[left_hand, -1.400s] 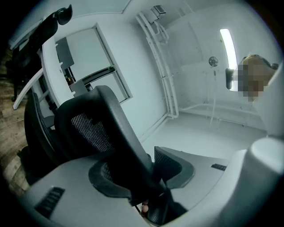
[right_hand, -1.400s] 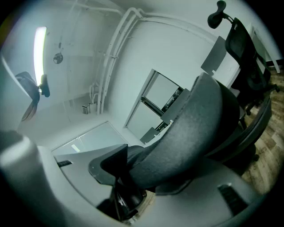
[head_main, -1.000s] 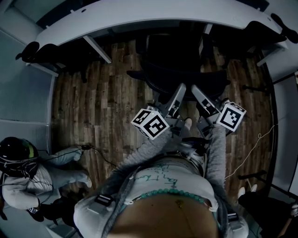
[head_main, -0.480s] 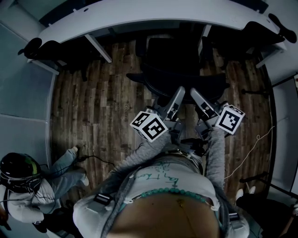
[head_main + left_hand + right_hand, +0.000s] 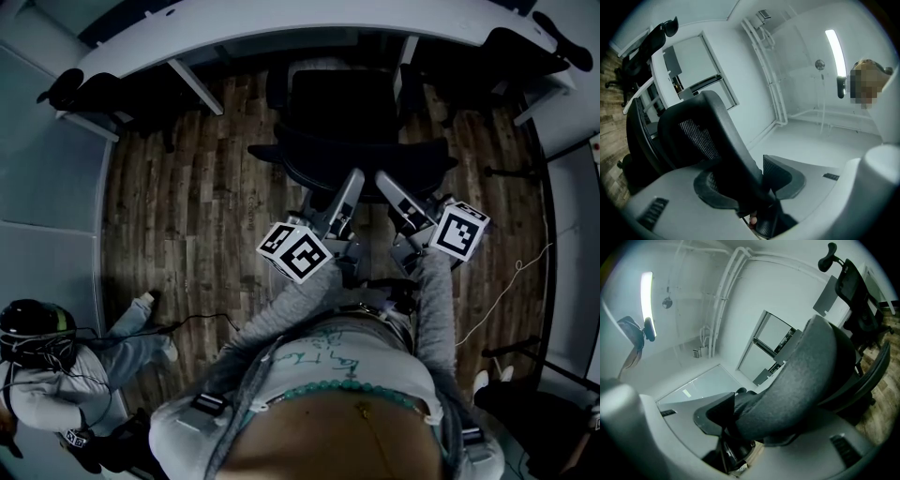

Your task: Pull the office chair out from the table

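- At centre frame, left tool [image 5: 351, 178] and right tool [image 5: 384, 180] are clamping the office chair [image 5: 352, 112] by its backrest.
- Spare chairs [image 5: 94, 98] are standing at the table [image 5: 281, 26]; a person [image 5: 52, 375] is crouching lower left.

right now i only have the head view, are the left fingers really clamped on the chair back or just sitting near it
observer: Clamped. In the left gripper view the left gripper is shut on the office chair, with a dark pad on each side of the backrest rim.
operator: and the right one
observer: Same in the right gripper view. The right gripper pinches the backrest's top edge between its fingers, with no gap showing.
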{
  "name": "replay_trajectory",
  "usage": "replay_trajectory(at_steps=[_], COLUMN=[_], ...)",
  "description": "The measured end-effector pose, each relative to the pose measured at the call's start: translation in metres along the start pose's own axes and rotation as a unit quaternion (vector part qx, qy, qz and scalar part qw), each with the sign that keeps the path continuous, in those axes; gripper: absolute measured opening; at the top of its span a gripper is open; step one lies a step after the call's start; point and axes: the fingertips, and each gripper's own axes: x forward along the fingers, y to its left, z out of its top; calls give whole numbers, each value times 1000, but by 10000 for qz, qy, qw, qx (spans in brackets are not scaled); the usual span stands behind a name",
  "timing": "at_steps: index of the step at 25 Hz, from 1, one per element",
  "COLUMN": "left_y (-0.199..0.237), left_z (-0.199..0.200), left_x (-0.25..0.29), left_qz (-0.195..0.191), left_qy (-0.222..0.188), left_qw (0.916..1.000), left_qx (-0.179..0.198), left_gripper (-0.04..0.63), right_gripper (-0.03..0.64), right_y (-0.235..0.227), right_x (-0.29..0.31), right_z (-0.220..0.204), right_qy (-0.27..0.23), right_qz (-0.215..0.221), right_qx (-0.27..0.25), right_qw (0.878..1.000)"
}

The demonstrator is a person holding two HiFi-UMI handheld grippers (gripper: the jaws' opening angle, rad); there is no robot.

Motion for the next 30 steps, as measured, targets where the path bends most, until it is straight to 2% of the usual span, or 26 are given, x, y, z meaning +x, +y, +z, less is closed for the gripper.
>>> replay_trajectory(at_steps=[8, 30], left_y=[-31, -66], left_z=[-30, -56], left_x=[-22, -54], left_qz=[92, 241], left_qy=[-47, -199], left_qw=[9999, 9995], left_qx=[48, 37], left_gripper=[175, 176], right_gripper=[193, 195], right_y=[13, 36], right_x=[-42, -84], right_z=[-15, -34], right_qy=[74, 312], right_qz=[156, 360], right_qx=[18, 49], right_qw=[9998, 9989])
